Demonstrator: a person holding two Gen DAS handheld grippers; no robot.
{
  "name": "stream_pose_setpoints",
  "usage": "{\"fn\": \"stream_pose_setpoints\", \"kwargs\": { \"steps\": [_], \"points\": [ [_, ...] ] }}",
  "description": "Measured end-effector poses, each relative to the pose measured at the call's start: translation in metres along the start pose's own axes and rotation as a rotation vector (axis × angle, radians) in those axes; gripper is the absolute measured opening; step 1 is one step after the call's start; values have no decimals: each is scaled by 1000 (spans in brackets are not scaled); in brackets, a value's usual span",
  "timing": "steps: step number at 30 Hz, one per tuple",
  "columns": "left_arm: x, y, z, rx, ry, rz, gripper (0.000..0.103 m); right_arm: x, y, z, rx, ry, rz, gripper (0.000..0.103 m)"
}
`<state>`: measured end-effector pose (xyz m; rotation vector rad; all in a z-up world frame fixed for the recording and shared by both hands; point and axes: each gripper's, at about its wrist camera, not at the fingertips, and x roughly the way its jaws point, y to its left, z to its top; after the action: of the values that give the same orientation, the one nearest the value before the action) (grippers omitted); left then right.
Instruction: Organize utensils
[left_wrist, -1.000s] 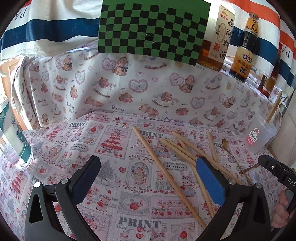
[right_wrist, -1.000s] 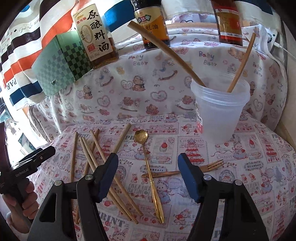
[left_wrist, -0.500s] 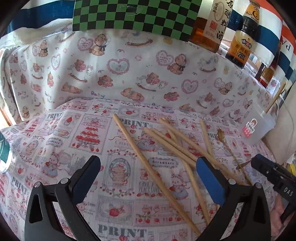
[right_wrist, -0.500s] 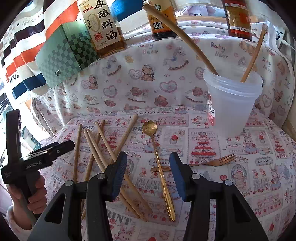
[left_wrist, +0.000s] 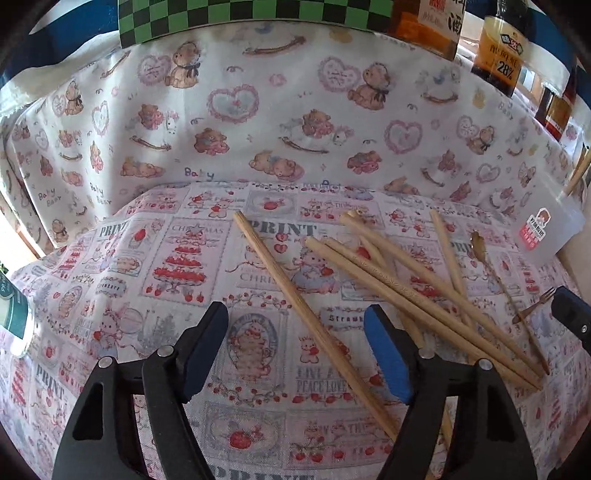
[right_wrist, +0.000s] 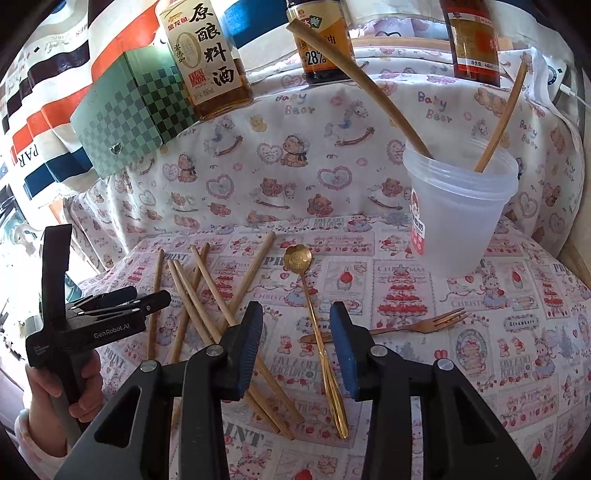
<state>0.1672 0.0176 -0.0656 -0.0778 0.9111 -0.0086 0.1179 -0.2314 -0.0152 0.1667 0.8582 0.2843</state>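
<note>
Loose chopsticks (left_wrist: 413, 288) lie centre-right on the bench (left_wrist: 122, 295), one (left_wrist: 314, 325) between the closing, untouching jaws of the downward-tilted left hand-held gripper (left_wrist: 295, 350) — the right hand-held gripper (right_wrist: 295, 350) closes astride the gold spoon (right_wrist: 317, 332), and the cup (right_wrist: 458, 218), upper right, holds two sticks.

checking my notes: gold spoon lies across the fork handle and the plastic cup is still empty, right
Not quite: the plastic cup is not empty. The right wrist view shows two wooden chopsticks standing in it. The gold spoon does lie across the fork handle.
</note>
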Motion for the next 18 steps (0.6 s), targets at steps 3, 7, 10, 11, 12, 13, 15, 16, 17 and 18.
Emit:
{"fn": "stream_pose_setpoints", "kwargs": {
  "steps": [3, 7, 10, 11, 12, 13, 15, 16, 17, 18],
  "points": [
    [0, -1, 1, 1, 1, 7, 70, -1, 0, 0, -1, -5, -6, 41],
    [-3, 2, -1, 5, -12, 40, 33, 1, 0, -1, -2, 0, -16, 41],
    [-9, -6, -8, 87, -13, -3, 15, 2, 0, -1, 1, 8, -9, 41],
    [-10, -7, -9, 95, -17, 6, 12, 2, 0, -1, -1, 8, -10, 41],
    [-11, -7, -10, 90, -19, 6, 8, 2, 0, 0, -4, 10, -11, 41],
    [-13, -6, -11, 79, -14, 0, 7, 2, 0, 0, -5, 14, -12, 39],
    [-17, -2, -13, 49, 6, -32, 7, 4, -1, 0, 3, 25, -8, 38],
    [-21, 2, -14, 23, 12, -44, 7, 5, -3, 0, 15, 30, -10, 38],
    [-24, 5, -16, 0, 20, -47, 7, 7, -6, 0, 26, 37, -12, 38],
    [-27, 6, -18, -8, 35, -46, 7, 9, -8, 0, 34, 45, -12, 36]
  ]
}}
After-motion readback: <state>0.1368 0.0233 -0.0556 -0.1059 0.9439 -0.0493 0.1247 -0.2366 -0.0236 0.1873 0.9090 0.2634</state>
